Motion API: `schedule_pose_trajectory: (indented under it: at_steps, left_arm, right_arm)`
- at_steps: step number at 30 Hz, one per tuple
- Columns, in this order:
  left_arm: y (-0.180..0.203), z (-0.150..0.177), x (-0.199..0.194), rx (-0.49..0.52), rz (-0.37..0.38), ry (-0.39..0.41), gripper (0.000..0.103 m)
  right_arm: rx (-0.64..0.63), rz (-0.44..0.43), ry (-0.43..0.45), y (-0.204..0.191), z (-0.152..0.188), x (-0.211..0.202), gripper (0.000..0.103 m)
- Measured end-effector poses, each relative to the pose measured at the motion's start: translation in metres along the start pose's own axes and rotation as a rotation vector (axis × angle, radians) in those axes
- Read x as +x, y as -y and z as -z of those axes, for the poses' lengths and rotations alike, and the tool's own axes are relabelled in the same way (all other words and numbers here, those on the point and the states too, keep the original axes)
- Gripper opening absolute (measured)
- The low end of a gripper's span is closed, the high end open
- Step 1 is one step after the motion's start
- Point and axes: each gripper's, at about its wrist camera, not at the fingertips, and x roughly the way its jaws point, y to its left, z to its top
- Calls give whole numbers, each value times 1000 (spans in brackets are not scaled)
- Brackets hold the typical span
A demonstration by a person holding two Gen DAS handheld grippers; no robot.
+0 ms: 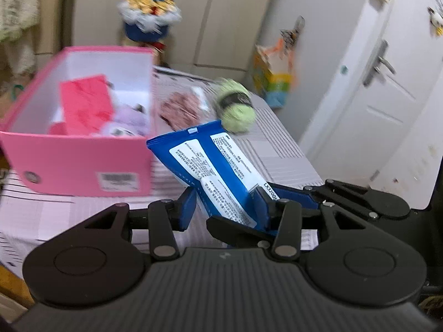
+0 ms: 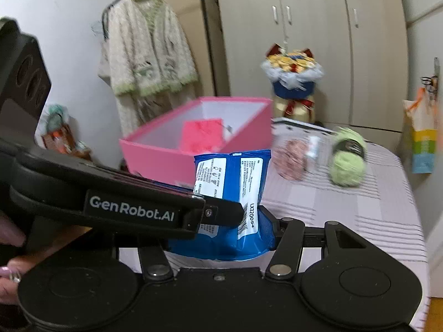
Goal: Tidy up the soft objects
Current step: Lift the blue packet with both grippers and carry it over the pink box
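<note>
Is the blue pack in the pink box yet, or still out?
Out. The blue pack is held between both grippers, in front of the pink box, which holds only a pink cloth and a purple item.

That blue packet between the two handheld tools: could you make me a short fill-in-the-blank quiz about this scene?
1. The blue packet bears ____ labels with print.
2. The open box on the table is ____.
3. The green yarn ball lies ____ the box.
4. A pale cardigan hangs on a ____.

Missing words: white; pink; outside; hanger
</note>
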Motion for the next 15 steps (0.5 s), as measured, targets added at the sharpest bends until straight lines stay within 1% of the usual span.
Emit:
schedule_pose_trajectory:
  at_steps: [6,12,15]
  left_arm:
    - [-22,-15,-23,-5,-73,78,44]
    - [-53,-38,-28,-18,-96,102,44]
    - [-68,-50,-23,-25,-108,111,44]
  right_arm:
    - [-52,-65,43,-20,-27,18,61]
    - [-35,-121,42,-28,-53,46,63]
    - [-41,-132,41,-32,-65,65,63]
